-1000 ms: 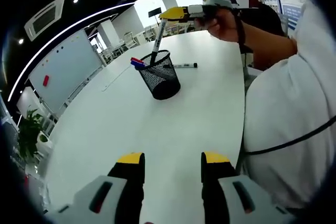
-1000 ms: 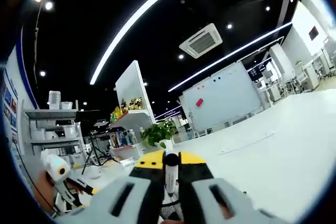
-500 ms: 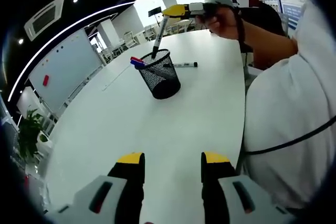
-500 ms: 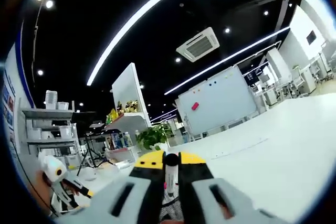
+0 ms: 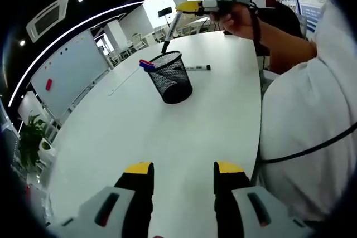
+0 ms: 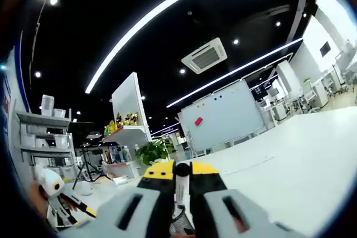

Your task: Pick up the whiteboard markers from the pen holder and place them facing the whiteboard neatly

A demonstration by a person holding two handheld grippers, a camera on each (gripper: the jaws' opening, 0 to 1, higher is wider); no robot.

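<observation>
A black mesh pen holder [image 5: 172,77] stands on the white table [image 5: 139,132], with a blue and a red marker [image 5: 146,64] poking out of its rim. Beyond it another marker [image 5: 196,68] lies flat on the table. In the left gripper view my right gripper [image 5: 189,7] is above the holder, shut on a black-capped marker [image 5: 170,30] that hangs with its tip just over the rim. In the right gripper view that marker [image 6: 181,185] stands upright in my right gripper [image 6: 181,170]. My left gripper [image 5: 184,170] is open and low over the near table.
A large whiteboard [image 5: 67,73] stands left of the table and also shows as the whiteboard [image 6: 222,116] ahead. A person's hand [image 5: 239,19] and white sleeve [image 5: 304,110] take up the right side. Shelves and a plant [image 6: 150,151] are in the background.
My right gripper has risen with the marker, drawing it up out of the pen holder until its tip is about level with the rim. The left gripper has stayed still.
</observation>
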